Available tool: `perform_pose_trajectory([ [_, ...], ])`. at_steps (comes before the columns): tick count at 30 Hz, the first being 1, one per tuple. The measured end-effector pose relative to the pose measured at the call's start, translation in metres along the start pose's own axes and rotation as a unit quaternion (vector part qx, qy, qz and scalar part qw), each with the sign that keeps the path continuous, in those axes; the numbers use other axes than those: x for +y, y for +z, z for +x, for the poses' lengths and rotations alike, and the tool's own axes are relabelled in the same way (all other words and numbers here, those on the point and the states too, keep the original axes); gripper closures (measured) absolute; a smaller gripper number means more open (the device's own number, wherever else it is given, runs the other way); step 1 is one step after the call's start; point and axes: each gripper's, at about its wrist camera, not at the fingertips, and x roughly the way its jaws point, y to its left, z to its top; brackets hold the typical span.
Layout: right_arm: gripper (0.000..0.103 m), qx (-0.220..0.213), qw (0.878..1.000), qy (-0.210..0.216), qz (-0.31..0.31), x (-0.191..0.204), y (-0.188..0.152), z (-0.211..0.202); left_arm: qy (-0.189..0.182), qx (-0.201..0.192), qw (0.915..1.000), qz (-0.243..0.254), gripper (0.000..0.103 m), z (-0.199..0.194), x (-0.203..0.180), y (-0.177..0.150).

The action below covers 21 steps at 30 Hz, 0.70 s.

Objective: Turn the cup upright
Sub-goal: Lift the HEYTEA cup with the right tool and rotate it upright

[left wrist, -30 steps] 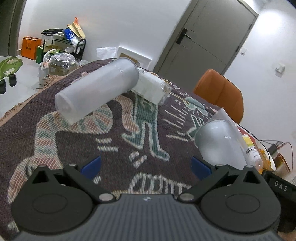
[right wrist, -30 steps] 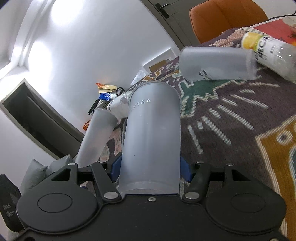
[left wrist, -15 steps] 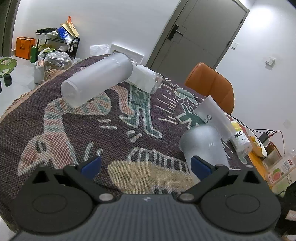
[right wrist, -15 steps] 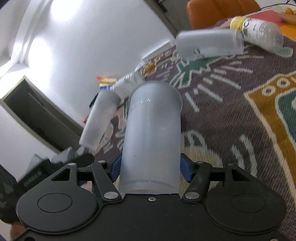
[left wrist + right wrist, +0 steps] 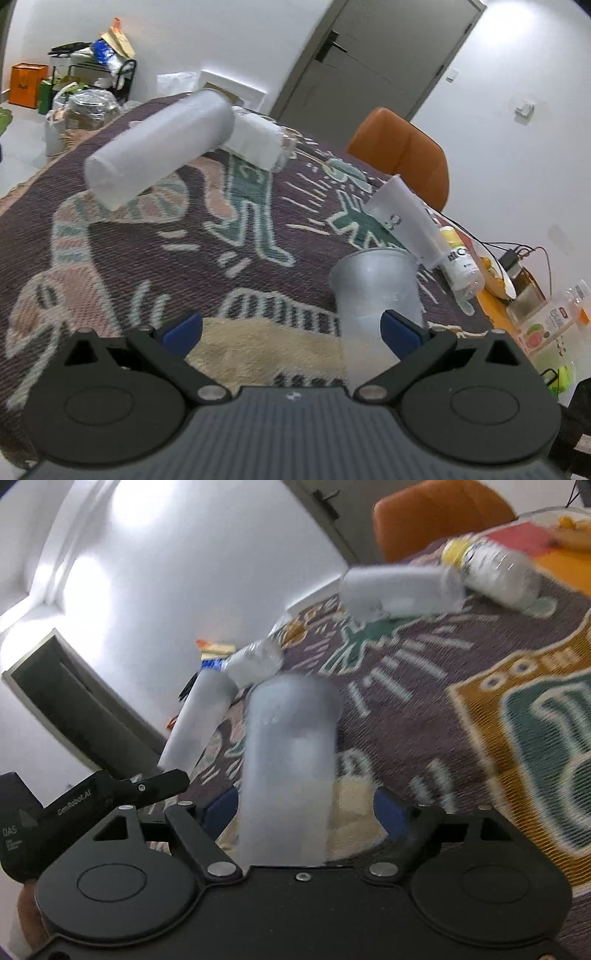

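A frosted plastic cup (image 5: 288,760) stands upright on the patterned cloth between the fingers of my right gripper (image 5: 306,812), whose jaws stand wide apart, clear of its sides. The same cup (image 5: 373,295) shows in the left wrist view at the right, rim up. My left gripper (image 5: 291,328) is open and empty above the cloth, its right fingertip (image 5: 400,328) in front of the cup. A long frosted cup (image 5: 159,147) lies on its side at the far left. Another cup (image 5: 402,218) lies tipped at the right.
A patterned woven cloth (image 5: 122,258) covers the table. A clear bottle (image 5: 258,142) lies behind the long cup. A yellow-capped bottle (image 5: 460,258) lies near the right edge. An orange chair (image 5: 402,155) stands behind the table. The left gripper's body (image 5: 92,801) shows at the left.
My right gripper has opened and let go of the cup, which now stands on the cloth. The left gripper has drawn back and shifted right, closer to that cup.
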Motion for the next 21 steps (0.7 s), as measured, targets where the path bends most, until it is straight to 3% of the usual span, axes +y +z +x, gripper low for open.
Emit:
perform_pose_trajectory([
  [10,0.022,-0.015,0.999,-0.028,0.002,-0.035,0.008,-0.013,-0.030,0.028,0.9987,0.030,0.002,0.033,-0.030,0.015],
  [21,0.007,-0.029,0.998,-0.048,-0.022,-0.051,0.018,-0.016,-0.041,0.060,0.9962,0.049,0.003,0.067,-0.049,0.028],
])
